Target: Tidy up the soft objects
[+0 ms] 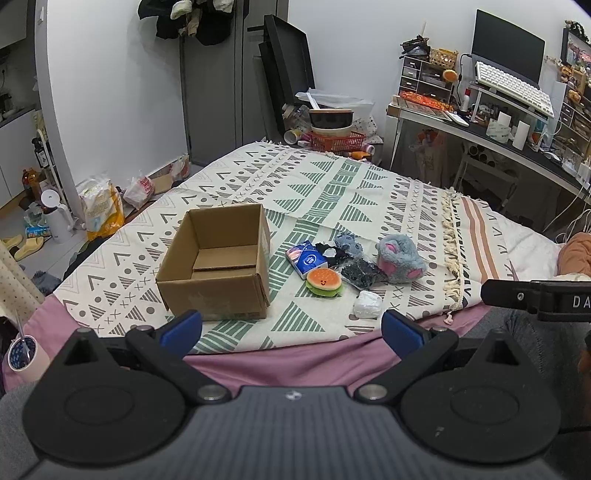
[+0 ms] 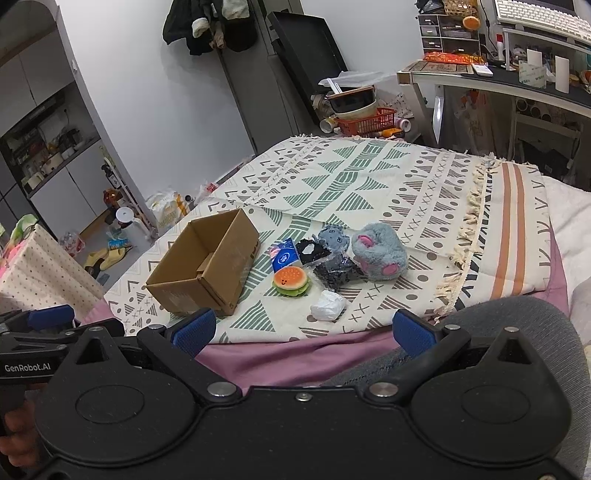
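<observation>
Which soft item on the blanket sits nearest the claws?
The crumpled white wad, alone at the front of the pile. The burger toy and the grey plush slipper lie farther back.

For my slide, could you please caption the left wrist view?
Open left claw faces an empty cardboard box and soft toys on a patterned blanket.

Small lived-in bedroom in a home. Bed (image 1: 280, 354) with purple sheet, patterned fringed blanket (image 1: 332, 184) spread on top. Desk (image 1: 480, 133) alongside with white keyboard (image 1: 513, 86), monitor (image 1: 506, 44), small drawer organizers (image 1: 417, 74). Clothes (image 1: 188, 18) hanging on the wall, slippers (image 1: 22, 243) and snack bags (image 1: 103, 210) on the floor, red basket (image 1: 338, 140) with stacked bowls.
</observation>
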`<state>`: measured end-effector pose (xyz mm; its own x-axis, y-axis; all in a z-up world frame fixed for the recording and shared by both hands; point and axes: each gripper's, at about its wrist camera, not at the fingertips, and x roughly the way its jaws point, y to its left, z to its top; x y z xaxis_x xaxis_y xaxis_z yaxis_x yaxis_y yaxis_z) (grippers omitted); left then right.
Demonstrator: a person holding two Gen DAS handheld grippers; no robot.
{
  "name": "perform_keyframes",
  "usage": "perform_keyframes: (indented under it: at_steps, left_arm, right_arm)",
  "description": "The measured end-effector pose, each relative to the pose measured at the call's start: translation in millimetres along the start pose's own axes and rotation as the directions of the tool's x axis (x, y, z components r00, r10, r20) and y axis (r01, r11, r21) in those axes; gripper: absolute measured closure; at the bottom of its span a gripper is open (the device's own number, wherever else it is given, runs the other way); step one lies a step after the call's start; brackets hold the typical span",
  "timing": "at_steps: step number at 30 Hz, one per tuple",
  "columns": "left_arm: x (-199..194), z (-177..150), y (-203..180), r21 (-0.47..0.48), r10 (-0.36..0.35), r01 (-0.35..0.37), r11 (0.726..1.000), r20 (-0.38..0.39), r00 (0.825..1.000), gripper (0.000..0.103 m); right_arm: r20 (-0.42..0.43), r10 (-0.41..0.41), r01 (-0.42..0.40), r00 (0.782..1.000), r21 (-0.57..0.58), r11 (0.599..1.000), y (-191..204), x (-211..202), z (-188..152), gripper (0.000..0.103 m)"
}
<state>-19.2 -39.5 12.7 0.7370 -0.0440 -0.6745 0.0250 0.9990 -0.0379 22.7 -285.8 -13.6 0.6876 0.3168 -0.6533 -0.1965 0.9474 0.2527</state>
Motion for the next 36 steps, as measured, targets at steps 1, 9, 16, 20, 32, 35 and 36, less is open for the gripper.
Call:
perform_keyframes:
  at_steps: [1,9,16,20,32,35,36]
  left_arm:
    - [-1,0,0,-0.002,0.001,-0.001,1.0,0.001,1.0,0.0]
    - [-3,2,1,-0.009,-0.001,0.001,1.0,0.009,1.0,0.0]
    - [-7,3,0,-0.008,0.003,-0.003,1.0,0.022,1.0,0.0]
    - [-9,2,0,-0.008,0.002,-0.002,1.0,0.025,1.0,0.0]
    - [-12,3,2,-0.014,0.002,-0.001,1.0,0.037,0.999,0.0]
    - [-13,3,2,-0.016,-0.003,0.004,1.0,0.04,0.999,0.0]
    - [-14,3,2,-0.017,-0.004,0.005,1.0,0.041,0.999,0.0]
  right_arm:
    - [0.001,0.0,0.0,1.0,-0.003,1.0,1,-1,0,0.0]
    - [0.0,0.001,-0.001,1.0,-0.014,1.0,3,-1,1,0.0]
    - [0.002,-0.001,0.001,1.0,-0.025,1.0,5,-3,4,0.0]
    - [0.0,0.0,0.0,1.0,-0.031,1.0,6,-3,5,0.0]
    - [0.0,0.007,-0.007,1.0,-0.034,0.999,8,-5,5,0.0]
    - [-0.001,0.004,-0.004,1.0,-0.036,0.999,9,-5,4,0.0]
    - [-0.002,0.001,-0.002,1.0,-0.036,0.999,9,-5,5,0.0]
